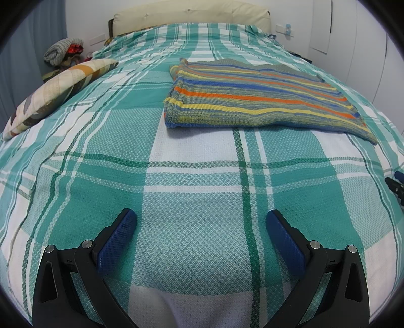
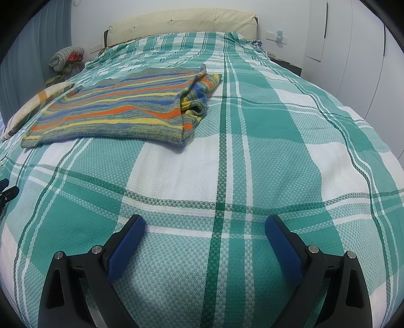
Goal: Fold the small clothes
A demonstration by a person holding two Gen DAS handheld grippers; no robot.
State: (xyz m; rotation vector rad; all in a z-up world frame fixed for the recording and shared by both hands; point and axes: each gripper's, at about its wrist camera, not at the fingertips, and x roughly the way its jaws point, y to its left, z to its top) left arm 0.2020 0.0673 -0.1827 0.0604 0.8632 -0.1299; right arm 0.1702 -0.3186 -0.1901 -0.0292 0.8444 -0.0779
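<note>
Nearest the left wrist camera, the left gripper (image 1: 201,222) hangs low over the bed, its blue-padded fingers (image 1: 118,237) spread wide with nothing between them. The right gripper (image 2: 205,227) is in the same posture in its own view, fingers (image 2: 282,242) parted and empty above the green-and-white checked bedspread (image 2: 265,156). At the right edge of the left view a dark piece of hardware (image 1: 395,188) pokes in, probably part of the other gripper, though too little shows to be sure.

Farther up the bed lies the striped knit garment (image 1: 257,101), banded in blue, orange, yellow and grey-green. It rests flat on the bedspread, well apart from both grippers, ahead and to the right of the left one and ahead and to the left of the right one. In the right view its right side is doubled over, with a bunched sleeve end (image 2: 199,93) showing under the fold.

Left of the garment, a patterned pillow (image 1: 58,93) lies near the bed's edge. Beyond it a heap of bundled cloth (image 1: 63,51) sits by the wall, and a cream padded headboard (image 1: 192,14) closes the far end.
</note>
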